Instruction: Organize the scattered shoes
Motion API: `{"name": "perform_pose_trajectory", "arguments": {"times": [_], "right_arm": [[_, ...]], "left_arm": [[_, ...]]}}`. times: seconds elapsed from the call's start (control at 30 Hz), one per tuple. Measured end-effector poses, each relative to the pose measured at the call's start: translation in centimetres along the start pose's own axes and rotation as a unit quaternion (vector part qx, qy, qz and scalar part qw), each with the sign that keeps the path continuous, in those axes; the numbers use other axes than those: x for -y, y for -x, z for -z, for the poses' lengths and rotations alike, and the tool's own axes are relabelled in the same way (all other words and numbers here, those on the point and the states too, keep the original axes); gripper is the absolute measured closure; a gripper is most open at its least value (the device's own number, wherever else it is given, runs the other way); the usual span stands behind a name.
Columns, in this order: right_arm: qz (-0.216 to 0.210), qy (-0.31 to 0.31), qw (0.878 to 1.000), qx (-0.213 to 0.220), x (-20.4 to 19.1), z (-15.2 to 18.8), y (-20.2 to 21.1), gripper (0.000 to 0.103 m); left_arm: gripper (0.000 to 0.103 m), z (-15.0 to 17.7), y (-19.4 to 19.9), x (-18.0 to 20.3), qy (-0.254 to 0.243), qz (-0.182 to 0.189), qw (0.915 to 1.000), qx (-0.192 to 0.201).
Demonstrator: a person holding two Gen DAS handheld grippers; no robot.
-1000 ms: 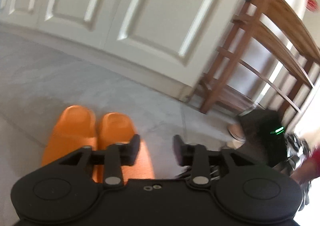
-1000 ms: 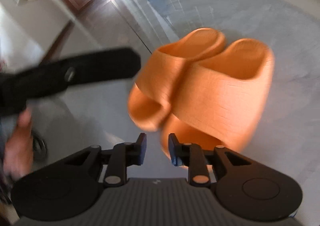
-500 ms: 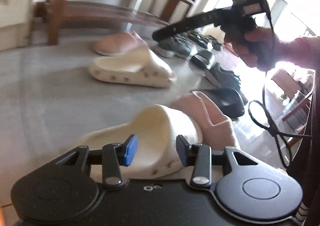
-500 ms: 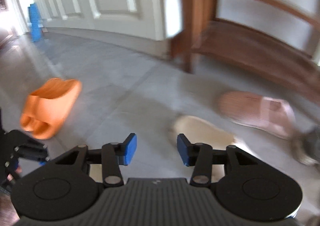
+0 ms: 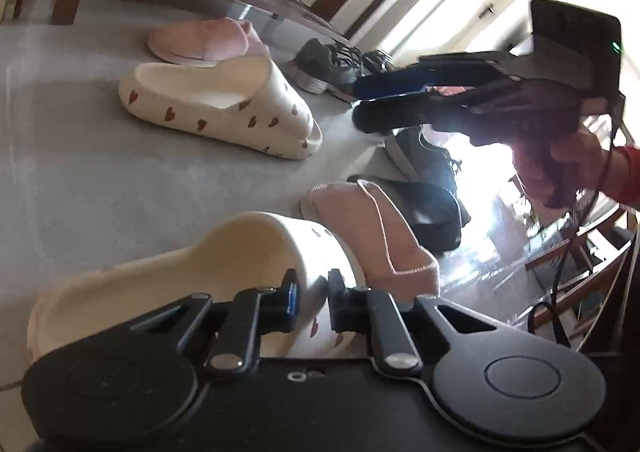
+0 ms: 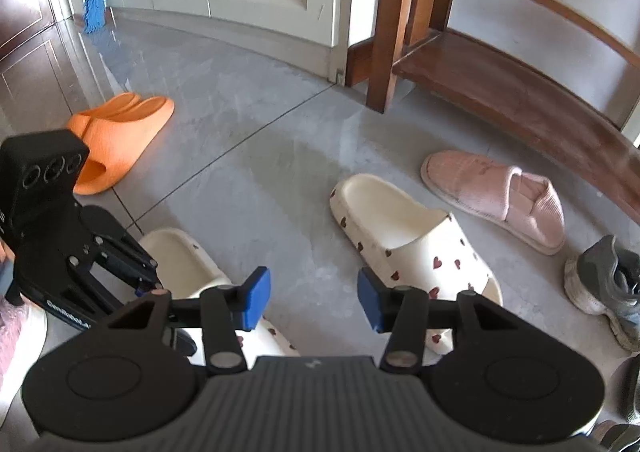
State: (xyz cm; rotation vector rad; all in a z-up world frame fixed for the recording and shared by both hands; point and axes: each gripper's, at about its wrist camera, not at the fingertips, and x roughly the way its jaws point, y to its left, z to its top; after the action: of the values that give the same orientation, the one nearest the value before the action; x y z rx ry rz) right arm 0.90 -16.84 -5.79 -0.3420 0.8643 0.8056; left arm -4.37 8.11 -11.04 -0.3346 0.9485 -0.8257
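Your left gripper (image 5: 309, 294) has closed onto the near cream slipper's (image 5: 224, 252) strap; your right gripper (image 6: 313, 299) hovers spread apart.

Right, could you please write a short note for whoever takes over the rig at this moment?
Left tool: closed on the strap of the near cream slipper.
Right tool: open, empty, hovering between the two cream slippers.
The far cream slipper lies apart, beside one pink slipper by the wooden rack. The other pink slipper lies right beside the near cream one.
Done: the orange slippers sit paired.
Left: pair the cream and pink slippers, then the grey sneakers.
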Motion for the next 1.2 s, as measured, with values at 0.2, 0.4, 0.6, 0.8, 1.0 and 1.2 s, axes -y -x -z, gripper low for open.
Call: {"name": "perform_pose_trajectory", "arguments": {"times": [0.2, 0.4, 0.6, 0.8, 1.0, 1.2], "right_arm": [[-0.003, 0.005, 1.000, -0.013, -0.3, -0.4, -1.2, 0.049], [-0.014, 0.026, 0.999, -0.032, -1.5, -0.5, -2.6, 0.048], [-0.028, 0.052, 0.997, -0.053, -3.0, -0.1, -3.8, 0.048], [-0.029, 0.105, 0.991, -0.083, -5.4, 1.2, -5.7, 0.048], [-0.030, 0.163, 0.982, -0.093, -7.0, 1.2, -9.0, 0.048], [-0.064, 0.189, 0.975, -0.098, -7.8, 0.6, -11.3, 0.059]], "left_arm": [[0.093, 0.0, 2.1, -1.2, -0.016, -0.009, 0.9998, -0.002], [0.091, -0.7, 4.3, -1.7, -0.085, -0.023, 0.9955, -0.035], [0.087, -2.4, 5.7, -2.0, -0.169, -0.048, 0.9815, -0.076], [0.079, -2.0, 7.7, -2.0, -0.159, -0.092, 0.9817, -0.051], [0.080, -1.6, 9.6, -2.0, -0.149, -0.136, 0.9792, -0.026], [0.079, 2.4, 12.6, -1.0, -0.074, -0.213, 0.9730, 0.052]]}}
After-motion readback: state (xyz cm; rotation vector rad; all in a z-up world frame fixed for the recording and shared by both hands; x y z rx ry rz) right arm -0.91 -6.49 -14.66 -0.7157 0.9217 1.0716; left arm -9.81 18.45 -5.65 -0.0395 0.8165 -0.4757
